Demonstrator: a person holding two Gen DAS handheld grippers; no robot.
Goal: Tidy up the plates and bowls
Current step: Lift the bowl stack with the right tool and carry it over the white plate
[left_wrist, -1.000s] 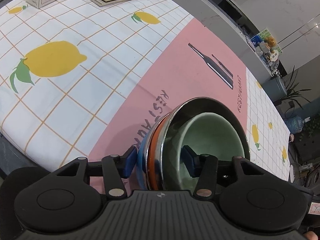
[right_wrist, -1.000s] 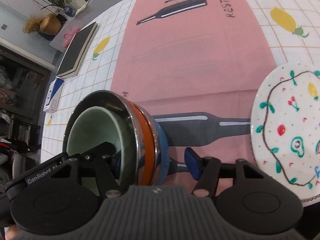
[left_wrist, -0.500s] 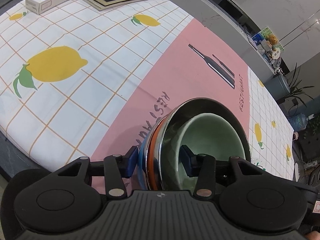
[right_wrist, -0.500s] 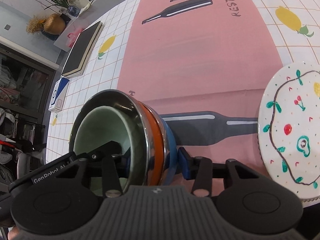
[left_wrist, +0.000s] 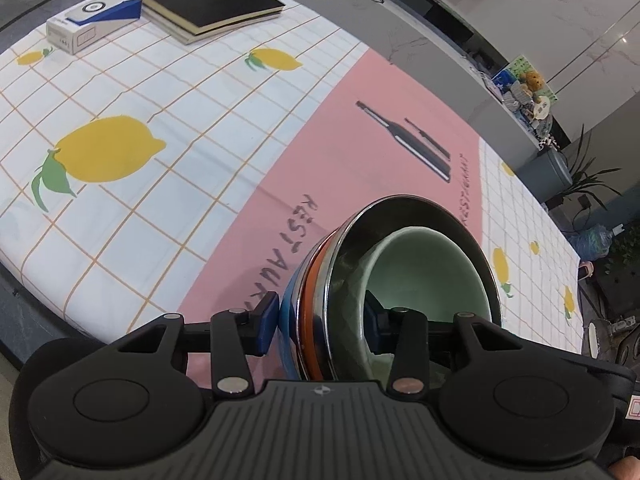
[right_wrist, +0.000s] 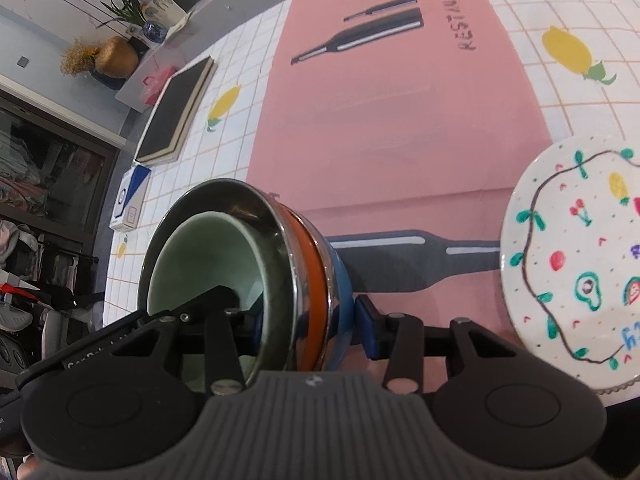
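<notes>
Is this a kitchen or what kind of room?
Probably a home dining or living room: a table under a lemon-print tablecloth, a painted plate, books, and potted plants by the wall.

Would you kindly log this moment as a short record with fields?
held: nested stack of bowls, pale green ceramic bowl innermost, inside steel bowl, then orange and blue
left tongs: shut on stack rim
right tongs: shut on stack rim
nearby: painted white round plate, right side
surface: lemon-print tablecloth

Bowls [right_wrist: 240, 264] nested; plate [right_wrist: 580, 256] right; book [right_wrist: 176, 116] behind.
</notes>
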